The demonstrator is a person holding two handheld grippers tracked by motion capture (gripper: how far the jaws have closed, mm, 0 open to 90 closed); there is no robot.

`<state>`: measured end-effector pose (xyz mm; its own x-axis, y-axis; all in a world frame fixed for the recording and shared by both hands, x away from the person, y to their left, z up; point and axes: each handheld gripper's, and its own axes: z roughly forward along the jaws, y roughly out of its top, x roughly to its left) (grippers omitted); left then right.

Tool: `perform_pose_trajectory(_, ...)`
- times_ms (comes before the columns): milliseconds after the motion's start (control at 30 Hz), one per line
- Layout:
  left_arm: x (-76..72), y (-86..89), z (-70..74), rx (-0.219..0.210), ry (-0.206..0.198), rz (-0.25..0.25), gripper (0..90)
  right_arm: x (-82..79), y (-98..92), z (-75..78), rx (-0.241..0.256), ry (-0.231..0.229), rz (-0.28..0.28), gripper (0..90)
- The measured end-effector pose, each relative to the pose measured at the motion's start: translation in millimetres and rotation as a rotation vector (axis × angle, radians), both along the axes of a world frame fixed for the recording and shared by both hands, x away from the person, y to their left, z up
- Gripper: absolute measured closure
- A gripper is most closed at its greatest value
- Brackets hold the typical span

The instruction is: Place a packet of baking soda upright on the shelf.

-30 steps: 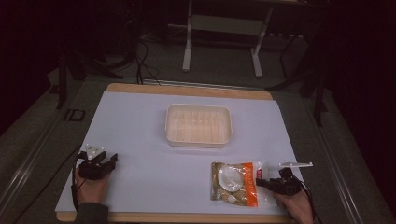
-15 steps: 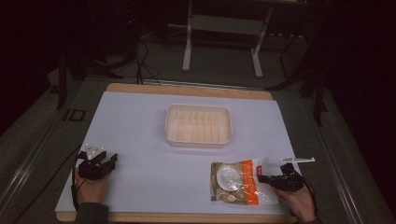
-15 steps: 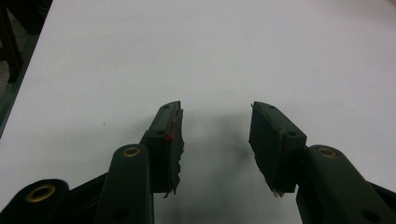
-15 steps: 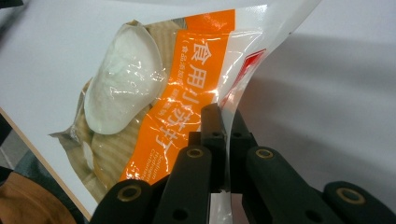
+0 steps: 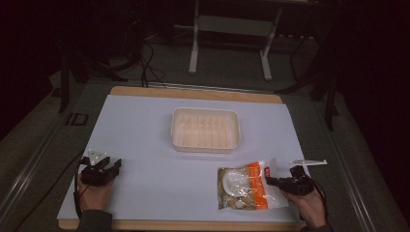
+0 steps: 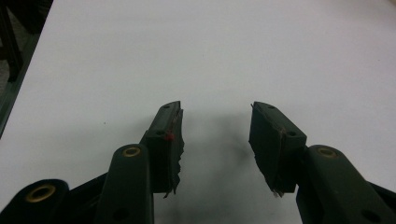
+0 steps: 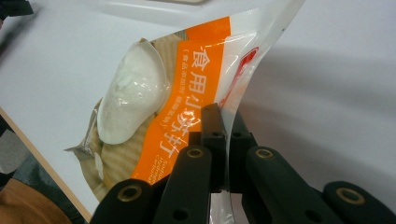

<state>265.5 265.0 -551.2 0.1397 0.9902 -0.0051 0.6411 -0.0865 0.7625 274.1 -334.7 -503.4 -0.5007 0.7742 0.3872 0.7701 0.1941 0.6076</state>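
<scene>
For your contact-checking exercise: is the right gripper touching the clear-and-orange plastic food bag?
Touching. The right gripper view shows the right gripper with both black jaws shut on the clear-and-orange plastic food bag's clear edge.

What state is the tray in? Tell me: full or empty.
Empty. The tray shows its bare ribbed floor in the high view; the packet lies outside it.

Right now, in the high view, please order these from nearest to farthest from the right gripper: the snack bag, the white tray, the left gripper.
1. The snack bag, in the right gripper's shut jaws, just to its left.
2. The white tray, empty, toward the table's middle, farther back.
3. The left gripper, open, across the table near the left front edge.
</scene>
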Motion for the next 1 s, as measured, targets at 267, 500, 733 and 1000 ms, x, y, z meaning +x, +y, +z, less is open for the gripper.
perform_pose_trajectory(267, 0.1, 0.0, -0.1, -0.003, 0.000, 0.004, 53.8, -0.2, 3.2, 5.0, -0.003, -0.020, 0.007, 90.0)
perform_pose_trajectory(500, 0.1, 0.0, -0.2, -0.003, 0.001, 0.006, 53.8, -1.2, 4.4, 8.2, 0.004, -0.034, 0.009, 90.0)
perform_pose_trajectory(733, 0.2, 0.1, -0.2, -0.003, 0.001, 0.006, 53.8, -3.0, 6.0, 15.0, 0.032, -0.052, 0.013, 90.0)
perform_pose_trajectory(1000, 0.1, 0.2, -0.1, -0.005, -0.001, 0.006, 53.8, -2.9, 8.7, 28.5, 0.108, -0.062, 0.044, 90.0)
